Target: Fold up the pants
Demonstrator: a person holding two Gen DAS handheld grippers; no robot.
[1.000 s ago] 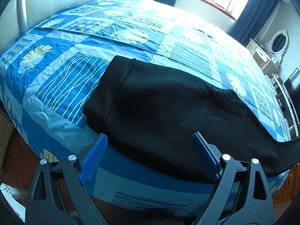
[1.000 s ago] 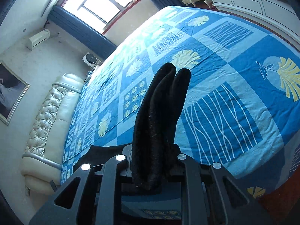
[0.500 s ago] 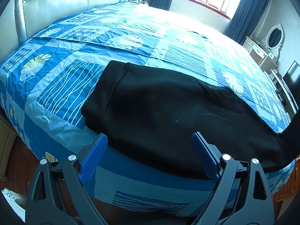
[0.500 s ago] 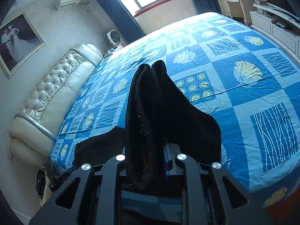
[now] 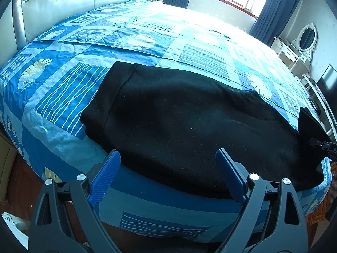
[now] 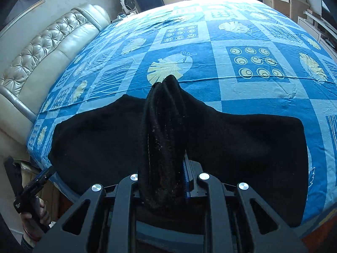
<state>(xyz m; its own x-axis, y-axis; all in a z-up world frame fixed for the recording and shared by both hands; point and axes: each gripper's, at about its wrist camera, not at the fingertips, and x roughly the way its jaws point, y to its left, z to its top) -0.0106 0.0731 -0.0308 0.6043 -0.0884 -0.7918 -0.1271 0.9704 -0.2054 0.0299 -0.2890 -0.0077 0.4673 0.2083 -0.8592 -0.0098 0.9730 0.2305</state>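
Pants (image 6: pixel 242 147) end now over bed (image 6: pixel 252 88) edge.

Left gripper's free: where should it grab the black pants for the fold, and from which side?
Probably the waistband end of the black pants, near corner. It lies flat at the bed edge, so the open left gripper slides in low from this side.

A home bedroom: quilted bed (image 5: pixel 63 88), padded headboard (image 6: pixel 42 48), mirrored dressing table (image 5: pixel 303 44).

Black pants (image 5: pixel 189 122), blue patchwork bedspread (image 5: pixel 63 97) with seemingly leaf motifs
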